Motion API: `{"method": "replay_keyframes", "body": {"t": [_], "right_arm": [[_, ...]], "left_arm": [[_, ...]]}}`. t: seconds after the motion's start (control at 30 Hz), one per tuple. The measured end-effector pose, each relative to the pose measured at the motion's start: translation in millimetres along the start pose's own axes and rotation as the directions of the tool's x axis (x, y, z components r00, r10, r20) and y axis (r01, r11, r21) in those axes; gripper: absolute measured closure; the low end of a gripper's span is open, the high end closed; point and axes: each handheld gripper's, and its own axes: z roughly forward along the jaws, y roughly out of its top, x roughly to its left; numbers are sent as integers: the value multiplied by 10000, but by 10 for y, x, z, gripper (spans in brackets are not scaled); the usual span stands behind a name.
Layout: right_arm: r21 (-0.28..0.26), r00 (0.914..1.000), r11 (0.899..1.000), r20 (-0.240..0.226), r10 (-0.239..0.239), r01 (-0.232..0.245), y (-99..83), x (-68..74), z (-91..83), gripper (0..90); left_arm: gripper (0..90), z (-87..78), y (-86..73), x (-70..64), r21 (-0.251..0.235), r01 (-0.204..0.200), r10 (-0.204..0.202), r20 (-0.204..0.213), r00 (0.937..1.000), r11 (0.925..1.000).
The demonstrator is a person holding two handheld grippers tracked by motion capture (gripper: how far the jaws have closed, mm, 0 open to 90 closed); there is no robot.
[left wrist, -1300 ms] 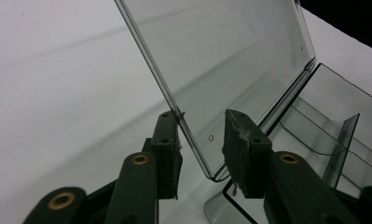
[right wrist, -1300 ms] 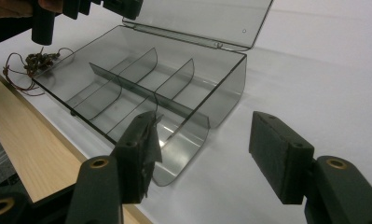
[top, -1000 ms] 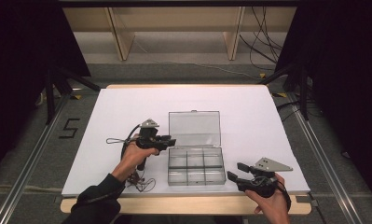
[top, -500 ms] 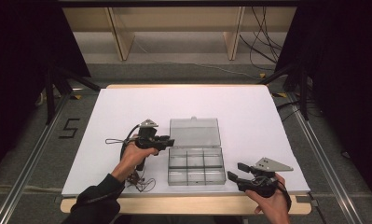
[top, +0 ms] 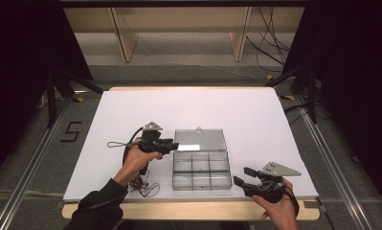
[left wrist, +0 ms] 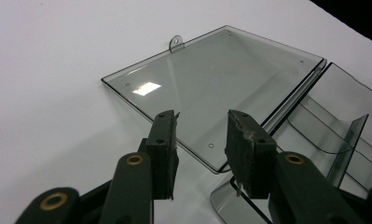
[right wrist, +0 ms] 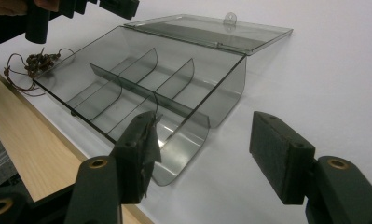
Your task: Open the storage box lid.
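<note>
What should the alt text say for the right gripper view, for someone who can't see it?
A clear plastic compartment box lies open on a white table, its lid laid flat behind it. The right gripper is open, its two black jaws rising in the foreground near the box's corner. A tangled brown cord lies at the far left.

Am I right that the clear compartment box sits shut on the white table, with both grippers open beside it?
Not quite: the clear compartment box lies open, its lid folded back flat on the white table, as the high view shows. Left gripper and right gripper are open.

Bright overhead light, dark surround; glare patch on lid (left wrist: 146,88); near fingers (left wrist: 162,144) soft.
</note>
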Motion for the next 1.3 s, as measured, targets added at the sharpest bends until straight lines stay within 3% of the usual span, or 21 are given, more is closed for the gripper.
{"method": "replay_keyframes", "body": {"t": [0.07, 0.17, 0.43, 0.47, 0.5, 0.57, 0.6, 0.67, 0.7, 0.73, 0.77, 0.8, 0.83, 1.17, 1.2, 1.3], "right_arm": [[222, 9996, 9994, -19, 282, -282, 0, 19, -13, 419], [127, 9999, 9999, 159, -36, 34, -2, -10, -6, 414], [248, 9998, 9997, 174, 11, -15, 1, -11, -21, 404], [376, 9989, 9983, 149, 439, -444, -2, 17, -28, 403], [202, 9999, 9998, 153, -54, 51, 1, -16, -17, 402], [88, 10000, 10000, 92, 1, -2, -5, -13, -7, 400], [78, 9993, 9993, 105, 361, -362, -7, 11, -6, 399], [117, 9998, 9998, 153, 151, -153, -7, -14, -16, 397], [270, 9989, 9987, 169, 437, -442, -9, 8, -39, 397], [136, 9997, 9998, 187, 144, -147, -10, -15, -38, 396], [284, 9981, 9977, 113, 614, -617, -15, 16, -51, 396], [304, 9984, 9980, 138, 556, -560, -17, 9, -54, 395], [97, 9996, 9998, 224, 153, -155, -19, -21, -45, 396], [140, 9994, 9998, 312, 159, -163, -34, -19, -34, 396], [222, 9982, 9982, 259, 545, -551, -38, 5, -35, 396], [177, 9985, 9987, 266, 481, -486, -43, -10, -38, 396]], "left_arm": [[617, -39, 15, 0, 11, -43, 43, -15, 10000, 10000], [609, -97, 28, -10, -49, -122, 122, 24, 9999, 9999], [570, -234, 10, -10, 6, -147, 147, 114, 9998, 9999], [563, -246, 8, -14, -2, -134, 134, 109, 9999, 9999], [555, -263, 5, -18, 56, -169, 169, 109, 9998, 9998], [539, -294, -6, -27, 124, -254, 253, 77, 9997, 9996], [533, -310, -13, -29, 161, -298, 297, 103, 9995, 9994], [515, -353, -29, -36, 289, -425, 424, 31, 9991, 9987], [506, -379, -41, -40, 291, -427, 427, 33, 9991, 9987], [495, -398, -47, -38, 343, -451, 449, 64, 9990, 9984], [492, -421, -61, -42, 339, -464, 462, 59, 9989, 9983], [488, -447, -73, -43, 398, -547, 545, 60, 9985, 9977], [484, -471, -86, -39, 452, -639, 635, 108, 9979, 9969], [429, -646, -251, -29, 856, -942, 944, 18, 9955, 9919], [423, -659, -258, -21, 904, -1107, 1108, 41, 9938, 9897], [387, -688, -289, -48, 816, -964, 964, 37, 9953, 9920]]}}
